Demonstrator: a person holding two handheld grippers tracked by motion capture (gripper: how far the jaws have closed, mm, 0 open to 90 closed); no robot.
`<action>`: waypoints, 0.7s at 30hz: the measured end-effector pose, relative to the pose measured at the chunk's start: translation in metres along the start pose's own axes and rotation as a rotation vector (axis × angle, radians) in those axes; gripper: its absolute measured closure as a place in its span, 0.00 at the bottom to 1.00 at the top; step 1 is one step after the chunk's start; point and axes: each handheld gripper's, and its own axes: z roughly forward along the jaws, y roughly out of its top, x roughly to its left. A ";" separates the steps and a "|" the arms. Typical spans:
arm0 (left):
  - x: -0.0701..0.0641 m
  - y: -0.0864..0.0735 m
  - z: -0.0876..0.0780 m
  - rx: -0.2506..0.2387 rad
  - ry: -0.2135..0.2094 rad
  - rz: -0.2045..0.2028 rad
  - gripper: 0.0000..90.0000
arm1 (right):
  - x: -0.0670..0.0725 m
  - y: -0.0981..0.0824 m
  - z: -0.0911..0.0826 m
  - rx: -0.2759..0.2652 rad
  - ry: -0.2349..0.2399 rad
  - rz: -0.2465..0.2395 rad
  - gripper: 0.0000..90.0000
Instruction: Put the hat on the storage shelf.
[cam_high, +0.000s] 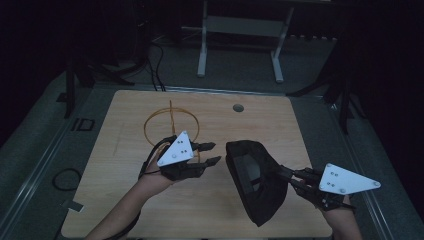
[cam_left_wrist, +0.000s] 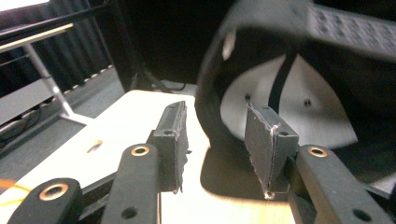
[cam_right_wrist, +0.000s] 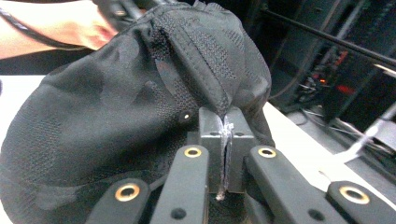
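Cap (cam_high: 255, 180), black and mesh-backed, hangs above the bench (cam_high: 150, 210) at the right of the high view, pinched by the right hand-held gripper (cam_high: 289, 179). In the right gripper view those jaws are clenched tight on a fold of the cap's back strap (cam_right_wrist: 205, 70), the pads pressed flat together with the fabric between them. The cap is turned so its hollow inside, with the pale lining, faces toward the left hand-held gripper (cam_high: 214, 153).

The left hand-held gripper sits just beside the cap, on its open side, and grasps nothing: its jaws stand partly apart. In the left gripper view the cap's dark rim (cam_left_wrist: 210, 126) lies straight ahead of the two pads (cam_left_wrist: 176, 140), slightly toward the farther one, with a small gap left to it. The cap's long axis, from strap to brim, runs roughly from the right hand down toward the near edge of the bench, so the rim presents itself edge-on to the left jaws.

By my reading, the left side is the free one and the nearer to the rim; a short move forward would bring that edge between its pads.

A thin orange wire hoop (cam_high: 171, 125) rests on the bench behind the left hand.
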 end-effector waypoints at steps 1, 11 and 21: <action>0.000 -0.003 -0.002 0.010 0.002 0.000 0.66 | -0.002 0.000 0.000 0.003 -0.005 0.001 0.99; 0.002 -0.038 -0.022 0.058 0.004 -0.060 0.66 | -0.025 0.014 0.009 0.060 -0.082 -0.006 0.99; 0.002 -0.074 -0.040 0.072 0.034 -0.128 0.66 | -0.048 0.036 0.030 0.052 -0.120 0.009 0.99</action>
